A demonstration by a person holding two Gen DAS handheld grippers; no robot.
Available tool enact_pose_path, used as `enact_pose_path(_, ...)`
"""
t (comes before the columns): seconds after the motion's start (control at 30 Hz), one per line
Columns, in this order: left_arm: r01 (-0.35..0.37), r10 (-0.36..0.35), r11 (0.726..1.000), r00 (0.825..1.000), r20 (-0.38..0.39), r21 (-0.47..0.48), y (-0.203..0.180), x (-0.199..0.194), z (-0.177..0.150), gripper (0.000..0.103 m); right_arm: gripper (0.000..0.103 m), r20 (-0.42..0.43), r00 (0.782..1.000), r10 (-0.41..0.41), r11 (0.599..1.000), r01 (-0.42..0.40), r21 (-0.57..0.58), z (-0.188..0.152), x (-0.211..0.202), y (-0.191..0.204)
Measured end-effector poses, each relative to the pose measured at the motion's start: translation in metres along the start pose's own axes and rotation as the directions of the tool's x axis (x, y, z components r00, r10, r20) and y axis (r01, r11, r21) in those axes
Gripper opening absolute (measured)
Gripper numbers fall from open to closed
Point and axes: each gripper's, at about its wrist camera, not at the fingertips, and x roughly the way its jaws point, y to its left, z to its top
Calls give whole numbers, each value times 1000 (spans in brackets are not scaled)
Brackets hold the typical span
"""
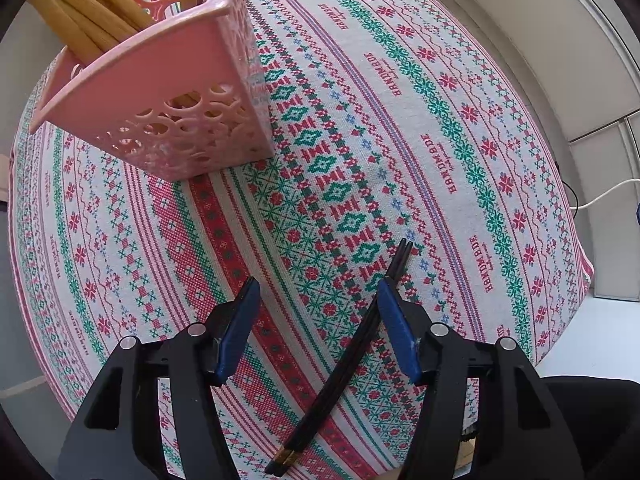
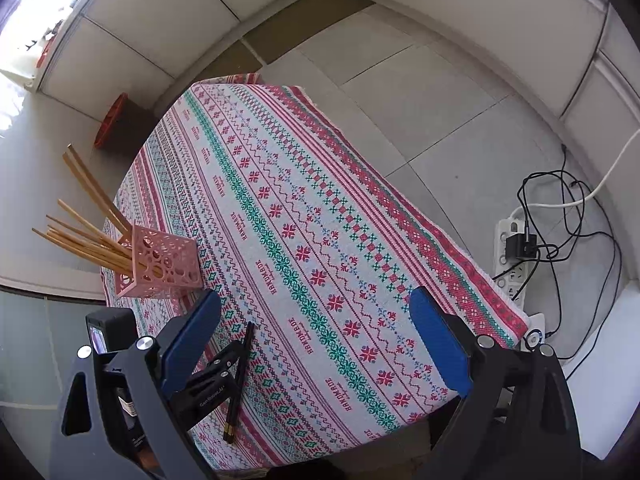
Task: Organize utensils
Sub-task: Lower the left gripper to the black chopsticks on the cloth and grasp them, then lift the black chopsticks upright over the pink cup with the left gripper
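Observation:
A pair of black chopsticks (image 1: 348, 352) lies on the patterned tablecloth (image 1: 460, 128), between the fingers of my open left gripper (image 1: 318, 298) and close to its right finger. They also show in the right wrist view (image 2: 239, 380), under the left gripper's body (image 2: 212, 376). A pink perforated basket (image 1: 168, 92) holding several wooden chopsticks (image 1: 88, 4) stands at the far left; it also shows in the right wrist view (image 2: 160, 264). My right gripper (image 2: 316, 312) is open and empty, held above the table.
The table's edges drop to a tiled floor (image 2: 440, 92). A power strip with cables (image 2: 516, 252) lies on the floor at the right. A red round object (image 2: 110, 124) sits on the floor beyond the table.

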Motion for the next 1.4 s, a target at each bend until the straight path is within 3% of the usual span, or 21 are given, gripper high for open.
enact_pose_path(0.33,-13,14,999,1000,-19,37,-9,13,-1,59,92,-7,1000,-1,1000,1,-9,0,1,2)
enact_pose_path(0.53,8,-9,998,1000,15,56,-26,-7,-6,61,92,-13,1000,3,1000,-3,-9,0,3,2)
enact_pose_path(0.67,0,2,997,1000,-22,71,-28,3,-9,62,92,-22,1000,3,1000,-3,-6,0,5,1)
enact_pose_path(0.77,0,1,998,1000,-19,67,-28,8,-8,68,92,-23,1000,-2,1000,2,0,0,7,-1)
enact_pose_path(0.93,-39,41,990,999,-7,134,-38,10,-9,57,92,-36,999,-16,1000,16,6,0,11,-3)
enact_pose_path(1.0,-45,46,985,999,-3,165,-48,9,-9,47,92,-43,999,-18,1000,18,13,0,13,-5)
enact_pose_path(1.1,-60,61,980,998,3,191,-60,10,-10,46,92,-56,998,-31,999,32,16,0,18,-6)
enact_pose_path(1.17,-52,51,975,999,8,215,-66,9,-12,39,92,-65,997,-48,999,49,12,-1,22,-7)
enact_pose_path(1.3,-24,20,977,1000,20,212,-74,8,-16,6,92,-98,991,-91,996,91,-5,-7,39,-6)
enact_pose_path(1.4,0,-10,982,999,50,191,-71,2,-23,4,92,-129,984,-122,993,119,-25,-16,58,0)
